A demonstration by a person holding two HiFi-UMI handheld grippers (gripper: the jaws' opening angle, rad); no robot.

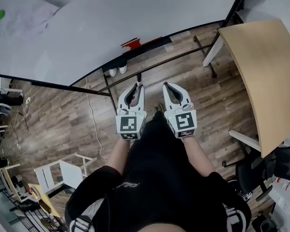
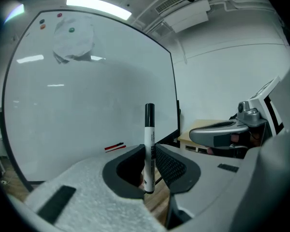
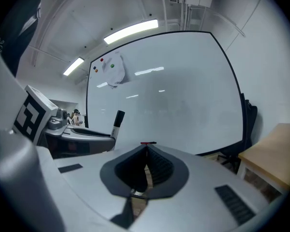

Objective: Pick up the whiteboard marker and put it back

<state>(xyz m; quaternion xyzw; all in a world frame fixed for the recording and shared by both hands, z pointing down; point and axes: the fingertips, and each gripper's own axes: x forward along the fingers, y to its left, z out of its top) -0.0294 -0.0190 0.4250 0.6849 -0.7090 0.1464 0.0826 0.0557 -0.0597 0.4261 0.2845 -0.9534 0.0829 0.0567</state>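
Whiteboard marker point(image 2: 149, 129): one, upright in left tool point(image 2: 151, 152); right tool point(image 3: 146, 150) closed, empty.

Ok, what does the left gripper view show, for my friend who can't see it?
A marker stands upright, black cap on top, clamped between the jaws of the left hand-held gripper. Behind it spreads a big, mostly blank whiteboard.
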